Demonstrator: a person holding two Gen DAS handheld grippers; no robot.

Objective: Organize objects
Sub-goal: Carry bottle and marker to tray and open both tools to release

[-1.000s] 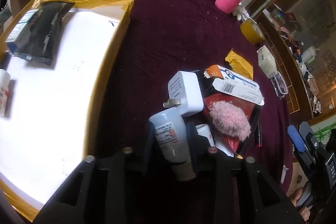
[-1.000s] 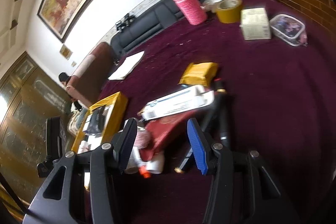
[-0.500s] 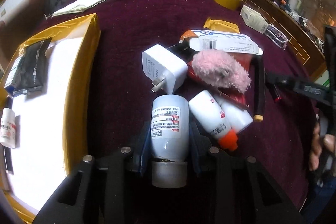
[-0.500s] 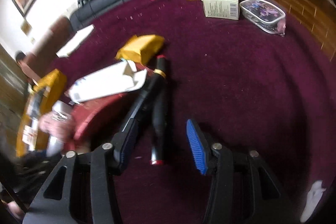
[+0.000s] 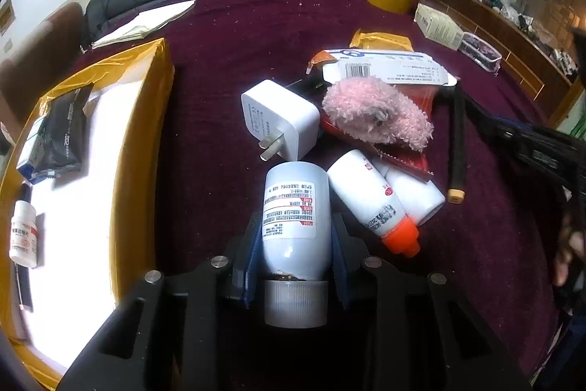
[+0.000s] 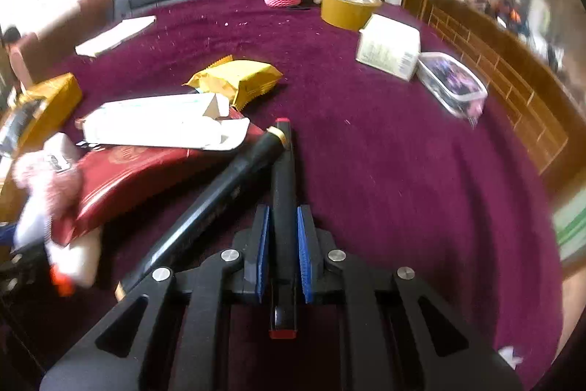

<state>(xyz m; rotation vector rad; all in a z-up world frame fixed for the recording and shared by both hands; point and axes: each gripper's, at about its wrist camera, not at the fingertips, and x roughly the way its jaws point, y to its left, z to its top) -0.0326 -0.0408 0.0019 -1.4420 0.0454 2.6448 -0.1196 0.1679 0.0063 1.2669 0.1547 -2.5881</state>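
- Your left gripper point(image 5: 295, 244) pinched the white bottle point(image 5: 295, 207), near the charger point(image 5: 278, 120).
- Your right gripper point(image 6: 282, 237) clamped the red-tipped black marker point(image 6: 284, 178) on the counter point(image 6: 384, 171).

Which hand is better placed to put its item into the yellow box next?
Left. Its gripper already clamps the white bottle, and the yellow box lies right beside it. The right gripper clamps a black marker, but the box sits far off beyond the pile.
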